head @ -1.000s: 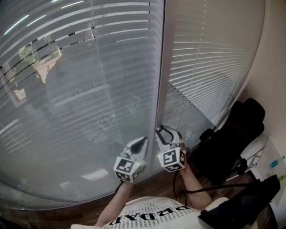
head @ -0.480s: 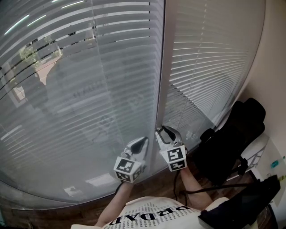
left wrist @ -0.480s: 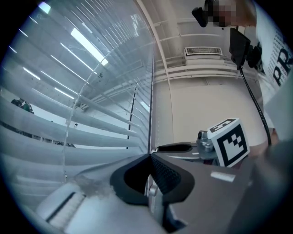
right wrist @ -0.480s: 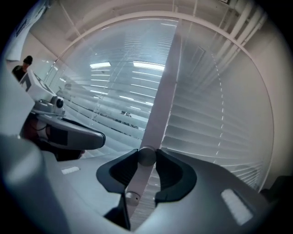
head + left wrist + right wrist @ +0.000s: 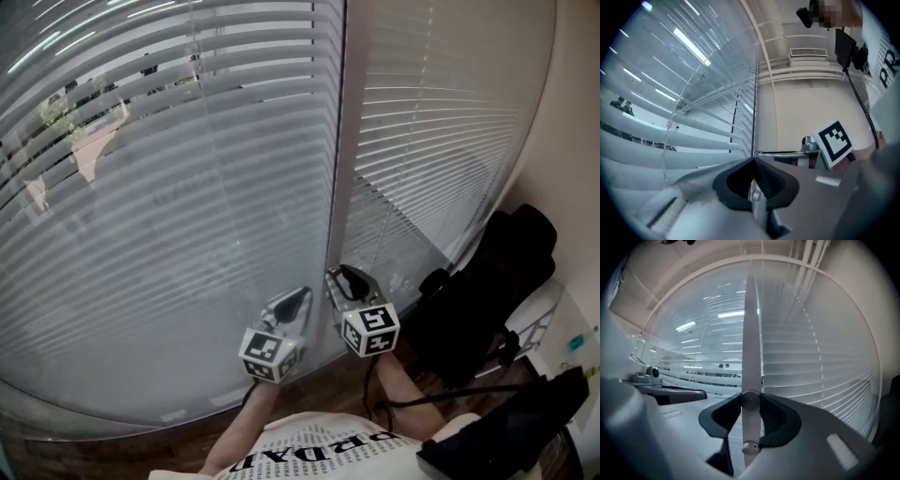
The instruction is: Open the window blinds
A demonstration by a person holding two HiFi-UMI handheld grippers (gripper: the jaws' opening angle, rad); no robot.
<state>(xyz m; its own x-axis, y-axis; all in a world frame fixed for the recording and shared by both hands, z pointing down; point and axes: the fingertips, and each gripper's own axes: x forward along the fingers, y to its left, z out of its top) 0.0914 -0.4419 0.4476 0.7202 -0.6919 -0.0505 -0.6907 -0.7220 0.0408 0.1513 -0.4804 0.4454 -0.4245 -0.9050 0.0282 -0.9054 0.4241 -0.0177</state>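
Two white slatted blinds cover a curved window: a left blind (image 5: 169, 206) and a right blind (image 5: 441, 122), with a pale upright post (image 5: 339, 141) between them. The left blind's slats stand partly tilted, and trees and a building show through the gaps at top left. My right gripper (image 5: 339, 278) (image 5: 751, 399) points level at the window and is shut on the blind's pale round wand (image 5: 751, 333), which runs straight up between its pads. Just left of it, my left gripper (image 5: 298, 295) (image 5: 753, 159) has its pads pressed together. A thin line rises from its tips; whether it is held I cannot tell.
A black office chair (image 5: 487, 281) stands close on the right against the beige wall (image 5: 577, 141). A black bag (image 5: 506, 431) lies at the lower right beside my body. A dark wooden floor (image 5: 94, 450) runs below the window.
My right gripper has rolled about its own line while gripping the wand, and its marker cube has turned. The left blind's slats have tilted, showing wider gaps at top left. The left gripper kept still.
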